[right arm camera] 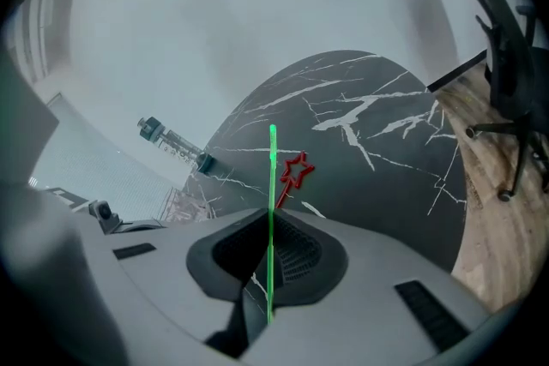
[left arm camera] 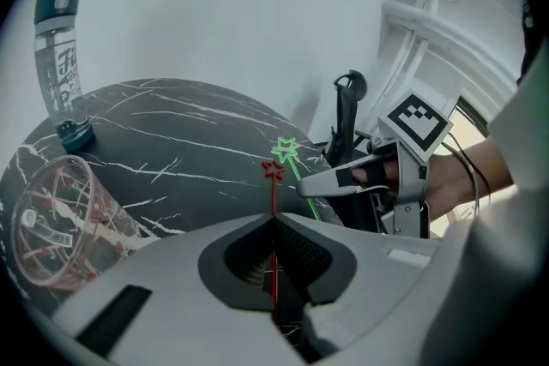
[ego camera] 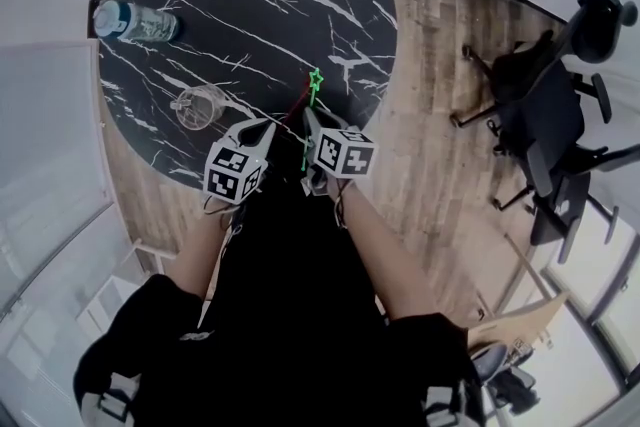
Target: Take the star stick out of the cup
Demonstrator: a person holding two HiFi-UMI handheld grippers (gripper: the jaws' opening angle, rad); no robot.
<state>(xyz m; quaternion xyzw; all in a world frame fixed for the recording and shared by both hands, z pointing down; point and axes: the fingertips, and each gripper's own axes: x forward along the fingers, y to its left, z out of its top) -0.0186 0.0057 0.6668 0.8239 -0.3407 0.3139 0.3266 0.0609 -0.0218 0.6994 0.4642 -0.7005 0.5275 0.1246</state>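
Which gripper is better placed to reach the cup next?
Left, most likely. The left gripper, shut on the red star stick, is on the side nearer the cup; the right gripper, shut on the green star stick, is farther off.

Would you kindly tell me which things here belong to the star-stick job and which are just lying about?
Job: red star stick in left tongs; green star stick in right tongs; cup.
Lying about: water bottle; office chair.
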